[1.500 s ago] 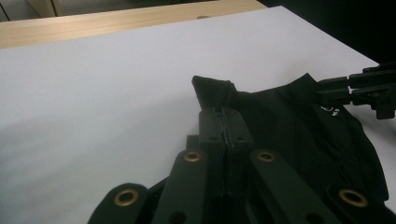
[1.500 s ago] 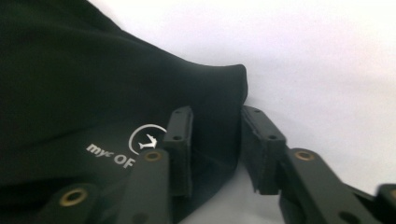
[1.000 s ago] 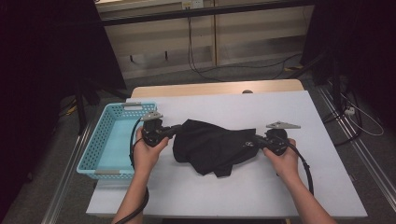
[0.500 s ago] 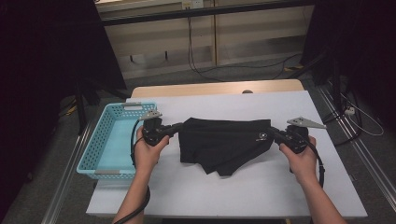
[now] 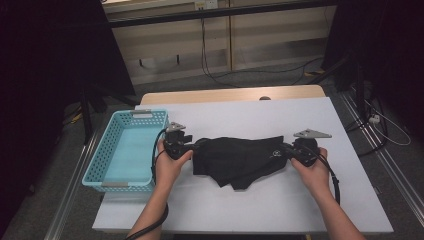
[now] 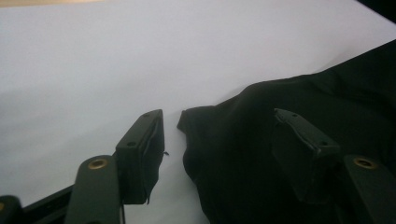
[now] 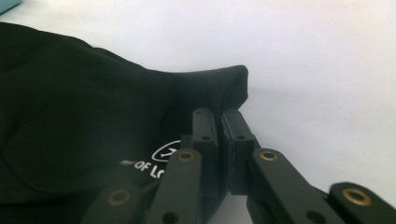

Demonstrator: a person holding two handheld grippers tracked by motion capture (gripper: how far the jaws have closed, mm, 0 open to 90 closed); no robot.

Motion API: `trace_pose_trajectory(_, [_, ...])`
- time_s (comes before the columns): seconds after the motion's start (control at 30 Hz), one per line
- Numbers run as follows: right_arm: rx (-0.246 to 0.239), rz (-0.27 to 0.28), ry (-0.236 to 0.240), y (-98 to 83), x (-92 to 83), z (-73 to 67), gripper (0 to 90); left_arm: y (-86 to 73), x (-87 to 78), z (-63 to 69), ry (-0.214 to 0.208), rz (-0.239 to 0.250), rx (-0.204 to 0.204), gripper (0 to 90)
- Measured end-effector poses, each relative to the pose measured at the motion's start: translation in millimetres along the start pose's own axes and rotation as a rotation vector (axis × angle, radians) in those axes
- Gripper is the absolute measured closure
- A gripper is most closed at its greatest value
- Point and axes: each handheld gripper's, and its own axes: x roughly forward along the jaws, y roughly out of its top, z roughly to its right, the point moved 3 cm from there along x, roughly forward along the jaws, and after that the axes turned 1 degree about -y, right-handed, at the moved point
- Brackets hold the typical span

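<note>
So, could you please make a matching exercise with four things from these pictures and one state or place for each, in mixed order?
Things:
1. left gripper
2. right gripper
3. black garment
4. turquoise basket

States or places:
A. empty, at the table's left edge
B. jaws shut on a corner of the cloth
C. jaws just opened, apart, pressing on nothing
D. spread out between the two grippers

Pairs: 1-C, 2-B, 3-D, 4-A

Black jaws (brass rivets), bare forearms

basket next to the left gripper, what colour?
Light blue basket, best in the high view.
</note>
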Motion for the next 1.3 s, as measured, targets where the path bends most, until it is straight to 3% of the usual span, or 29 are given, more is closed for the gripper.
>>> trace_pose_trajectory(0.17, [0.012, 0.002, -0.009, -1.6, -3.8, 5.5, 85.7, -7.5, 8.6, -2.0, -0.001, -0.037, -0.041, 36.0])
trace_pose_trajectory(0.23, [0.013, 0.002, -0.007, -2.2, -4.5, 5.7, 85.6, -9.3, 10.0, -2.1, -0.007, -0.048, -0.043, 41.6])
trace_pose_trajectory(0.3, [0.01, 0.0, -0.006, -2.7, -4.5, 5.3, 85.6, -13.3, 13.2, -2.0, -0.028, -0.073, -0.082, 51.9])
trace_pose_trajectory(0.37, [0.007, -0.002, -0.005, -2.9, -4.5, 4.9, 85.6, -14.1, 13.3, -2.4, -0.029, -0.081, -0.089, 55.7])
trace_pose_trajectory(0.43, [0.007, 0.0, 0.001, -3.0, -4.7, 4.5, 85.6, -14.0, 12.5, -2.9, -0.039, -0.074, -0.098, 61.0])
trace_pose_trajectory(0.57, [0.003, 0.008, 0.007, -2.7, -5.3, 3.4, 85.6, -10.6, 9.0, -1.8, -0.068, -0.066, -0.117, 80.4])
trace_pose_trajectory(0.63, [0.004, 0.015, 0.013, -1.9, -6.0, 2.7, 85.6, -8.5, 7.2, -1.0, -0.073, -0.066, -0.114, 83.3])
trace_pose_trajectory(0.97, [0.019, 0.086, 0.035, 8.2, -16.0, 1.9, 85.6, 16.7, -26.1, -1.9, -0.101, 0.078, -0.143, 84.3])
trace_pose_trajectory(1.07, [0.006, 0.109, 0.042, 14.0, -20.6, -1.5, 85.6, 19.8, -31.0, -0.9, -0.099, 0.091, -0.123, 84.4])
trace_pose_trajectory(1.3, [-0.013, 0.145, 0.049, 23.1, -29.0, -4.0, 85.6, 22.8, -37.0, -2.8, -0.111, 0.105, -0.131, 84.5])
